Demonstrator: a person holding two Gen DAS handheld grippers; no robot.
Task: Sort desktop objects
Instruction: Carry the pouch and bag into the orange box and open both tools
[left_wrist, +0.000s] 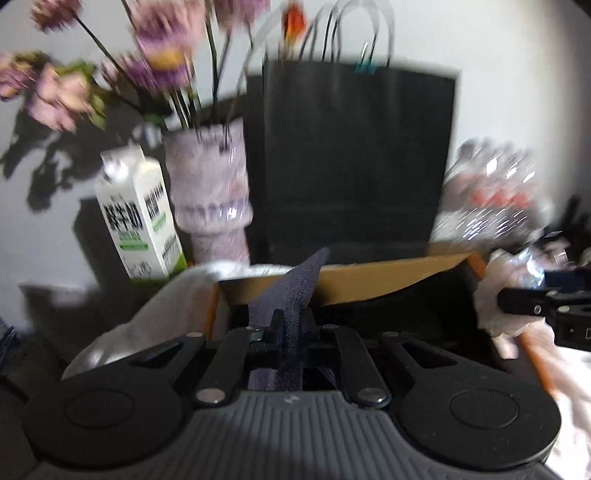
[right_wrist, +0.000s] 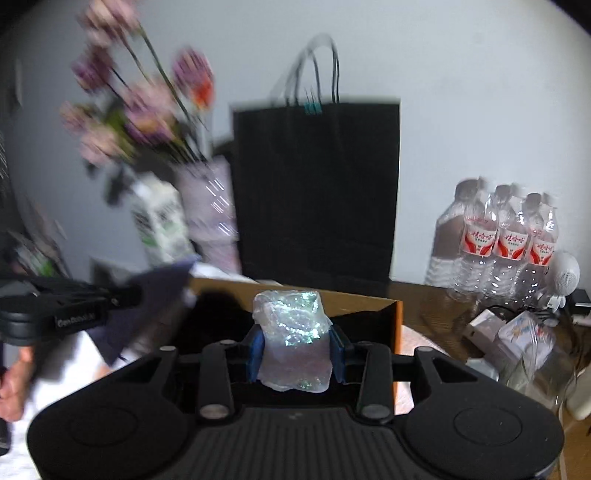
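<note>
Left tool (left_wrist: 291, 325) pinches limp dark woven cloth (left_wrist: 295, 284); right tool (right_wrist: 295, 343) clamps crinkly iridescent plastic wad (right_wrist: 293, 328).

Blurred view along the right tongs (right_wrist: 295, 345), whose blue pads press a crumpled, iridescent clear plastic wad (right_wrist: 293, 341) from both sides. Just beyond them sits an open brown cardboard box (right_wrist: 354, 301); behind it stands a black paper bag (right_wrist: 317, 188). Far left, the left tongs (right_wrist: 122, 295) grip dark purple cloth (right_wrist: 155, 299). Shrink-wrapped clear water bottles (right_wrist: 495, 240) stand right on the wooden worktop (right_wrist: 436, 306).
</note>
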